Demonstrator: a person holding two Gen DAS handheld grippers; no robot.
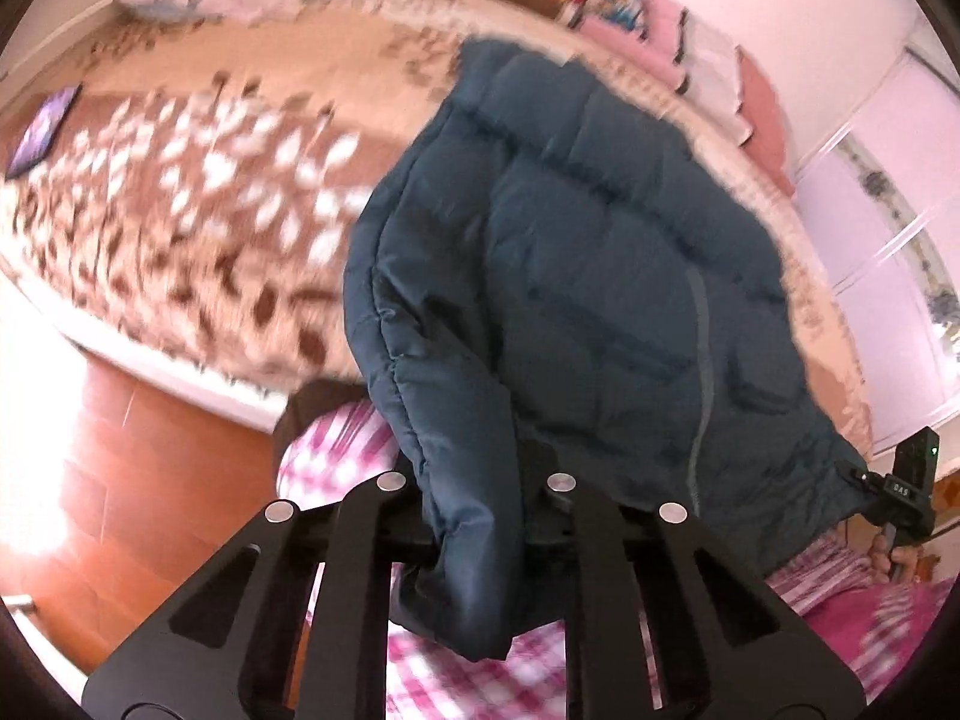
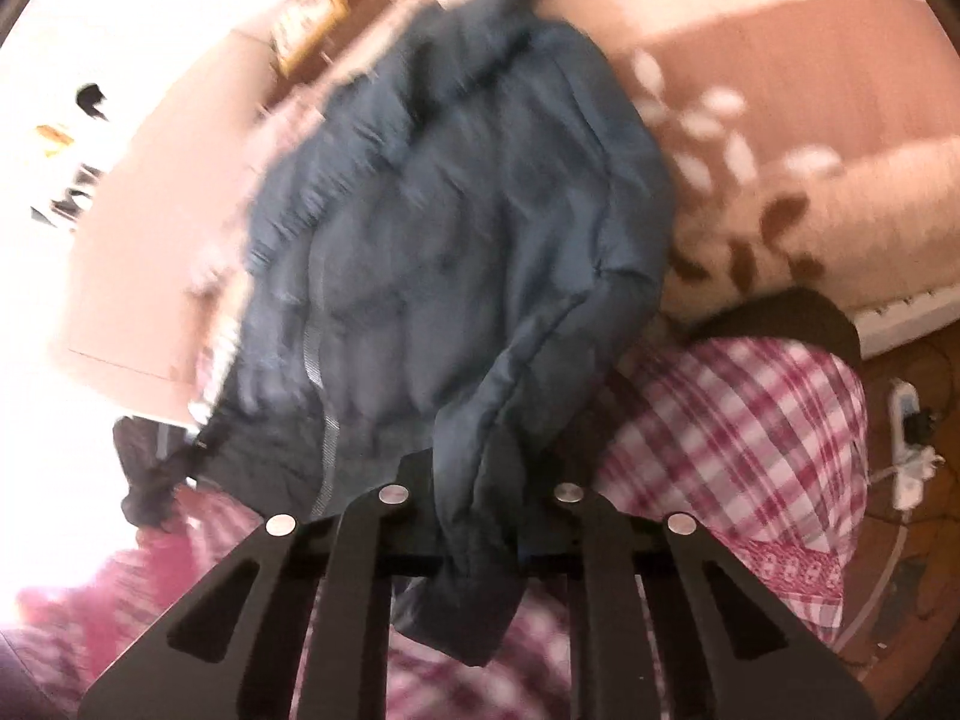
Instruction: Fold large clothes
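- Step in hand, as I read it: both corners of the jacket's near hem are gripped, set up for the fold away from the person.
- Left gripper (image 1: 477, 516): jaws nearly closed, pinched on a bunched corner of the dark blue puffer jacket (image 1: 576, 276); fabric hangs out below the fingers.
- Right gripper (image 2: 477, 516): same, jaws nearly closed, clamped on the other hem corner of the jacket (image 2: 456, 228).
- Jacket location: body spread on the bed's leaf-print blanket (image 1: 198, 204), collar end far, hem end near, pulled off the bed edge toward the person's checked trousers (image 2: 738, 420).
- In the left wrist view the right gripper shows at the far right edge, at the jacket's other corner, a hand (image 1: 894, 558) under it.
- Both views blurred, so exact pad contact is hard to see; fabric is plainly between the fingers.
- Next move calls for: raise both corners evenly, carry them toward the far collar end, keep the hem taut and level between grippers, lay it down square.
- Risk, judged: slippery puffy cloth may slide out of the pinch; uneven lift gives a skewed fold.
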